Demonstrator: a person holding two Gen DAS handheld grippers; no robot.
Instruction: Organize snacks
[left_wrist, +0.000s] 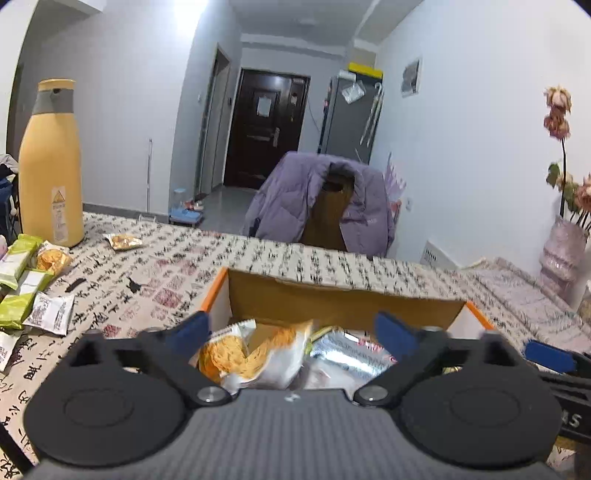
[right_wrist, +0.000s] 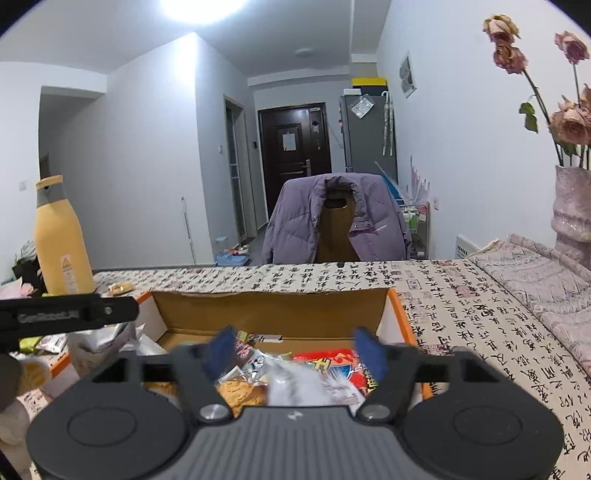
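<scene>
An open cardboard box (left_wrist: 332, 299) with orange edges sits on the patterned tablecloth, and snack packets lie inside it. My left gripper (left_wrist: 293, 332) hovers over the box's left part with its blue pads wide apart. A white packet of orange biscuits (left_wrist: 236, 354) lies loose between them, touched by neither pad, beside a silver packet (left_wrist: 343, 350). My right gripper (right_wrist: 295, 352) is open over the right part of the box (right_wrist: 273, 314). Below it lie a red packet (right_wrist: 340, 365) and a clear packet of crackers (right_wrist: 240, 391).
A tall yellow bottle (left_wrist: 50, 166) stands at the table's far left. Green packets (left_wrist: 18, 280) and a small loose packet (left_wrist: 123, 242) lie near it. A chair with a purple jacket (right_wrist: 332, 218) stands behind the table. A vase of dried flowers (right_wrist: 572, 199) is at the right.
</scene>
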